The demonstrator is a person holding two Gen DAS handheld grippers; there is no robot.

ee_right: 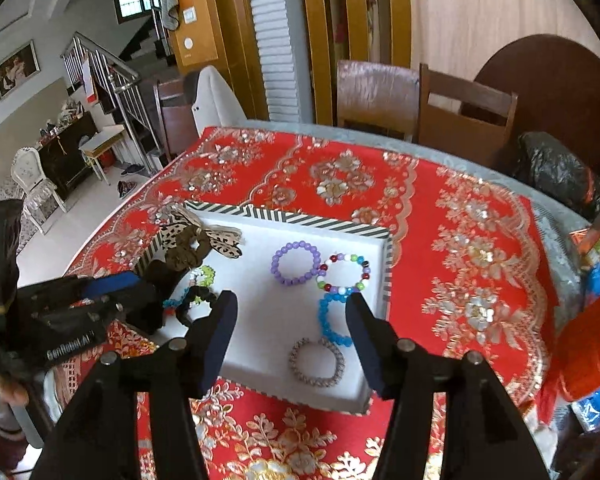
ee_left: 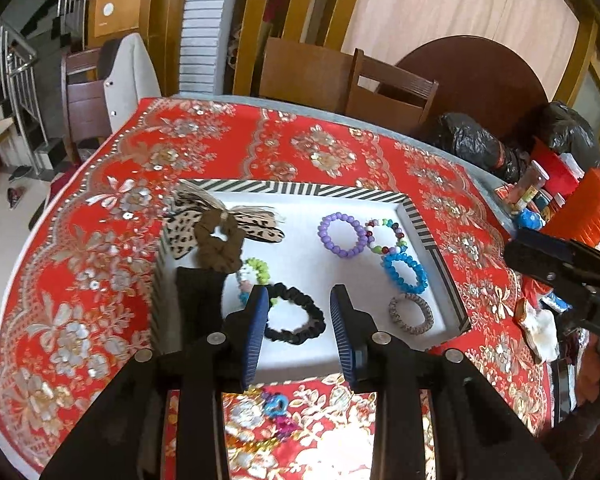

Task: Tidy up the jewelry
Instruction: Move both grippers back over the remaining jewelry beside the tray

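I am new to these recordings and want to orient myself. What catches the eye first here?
The bright red tablecloth with silver and gold flowers dominates. On it sits a white tray with a black-and-white striped rim, holding a purple bead bracelet and a blue bead bracelet toward its right side, and a brown fabric scrunchie at its left edge.

Reading "GenRoboAI" in white on the black body of the left gripper (ee_right: 112, 292), seen from the right wrist. Just "DA", cut off, on the right gripper (ee_left: 540, 264).
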